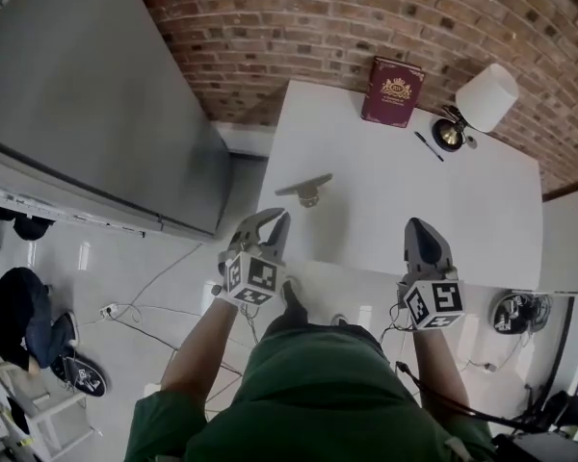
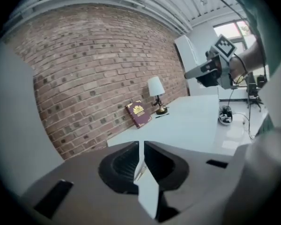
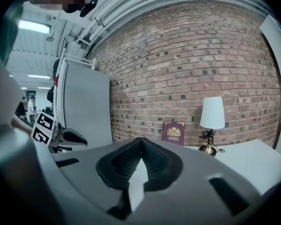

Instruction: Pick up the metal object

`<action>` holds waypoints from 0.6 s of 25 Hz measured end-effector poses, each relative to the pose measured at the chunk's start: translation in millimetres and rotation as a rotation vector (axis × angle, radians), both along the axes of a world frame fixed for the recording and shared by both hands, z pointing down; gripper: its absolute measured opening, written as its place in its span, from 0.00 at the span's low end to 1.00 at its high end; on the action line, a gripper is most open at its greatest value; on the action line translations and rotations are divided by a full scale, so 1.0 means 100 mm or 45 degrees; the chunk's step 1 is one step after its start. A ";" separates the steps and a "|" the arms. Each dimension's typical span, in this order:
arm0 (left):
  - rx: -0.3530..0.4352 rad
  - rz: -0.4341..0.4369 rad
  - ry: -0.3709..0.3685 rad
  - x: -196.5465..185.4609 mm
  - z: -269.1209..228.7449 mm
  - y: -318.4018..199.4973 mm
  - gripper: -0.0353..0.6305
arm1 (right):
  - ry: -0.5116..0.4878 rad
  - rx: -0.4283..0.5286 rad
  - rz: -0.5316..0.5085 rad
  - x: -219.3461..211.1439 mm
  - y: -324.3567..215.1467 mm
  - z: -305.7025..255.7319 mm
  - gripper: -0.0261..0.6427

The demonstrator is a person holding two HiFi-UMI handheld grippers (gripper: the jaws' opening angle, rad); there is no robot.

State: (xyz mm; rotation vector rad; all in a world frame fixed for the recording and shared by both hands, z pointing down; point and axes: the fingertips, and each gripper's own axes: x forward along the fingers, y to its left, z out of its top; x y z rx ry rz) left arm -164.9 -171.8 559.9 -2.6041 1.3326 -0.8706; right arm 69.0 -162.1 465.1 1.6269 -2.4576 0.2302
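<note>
Lying near the left edge of the white table (image 1: 414, 200), the metal object (image 1: 305, 190), a thin flat bar on a stubby stem, looks rigid, smooth and probably slippery, best pinched across the bar, while the left gripper (image 1: 275, 221) and right gripper (image 1: 419, 225) hover just short of the table, jaws pressed together and empty.

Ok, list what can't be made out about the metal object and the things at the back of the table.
- metal object: head view, too small to tell what it is; right gripper view, the body of the right gripper covers that part of the table.
- book: cover lettering too small in every view.
- thin dark stick: head view, too small to tell pen from pencil.
</note>
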 end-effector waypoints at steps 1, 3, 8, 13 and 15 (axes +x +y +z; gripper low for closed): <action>-0.023 0.038 -0.010 0.02 0.10 -0.06 0.07 | 0.004 -0.001 0.021 -0.01 -0.03 -0.01 0.04; -0.063 0.096 -0.024 0.06 0.27 -0.17 0.07 | 0.009 0.002 0.064 0.00 -0.08 -0.03 0.04; -0.144 0.178 -0.092 0.16 0.65 -0.33 0.19 | 0.015 -0.029 0.155 0.14 -0.10 0.06 0.04; -0.208 0.199 -0.170 0.19 0.93 -0.47 0.25 | 0.000 -0.038 0.163 0.16 -0.14 0.10 0.04; -0.232 0.204 -0.198 0.23 1.01 -0.47 0.26 | -0.004 -0.033 0.156 0.19 -0.14 0.07 0.04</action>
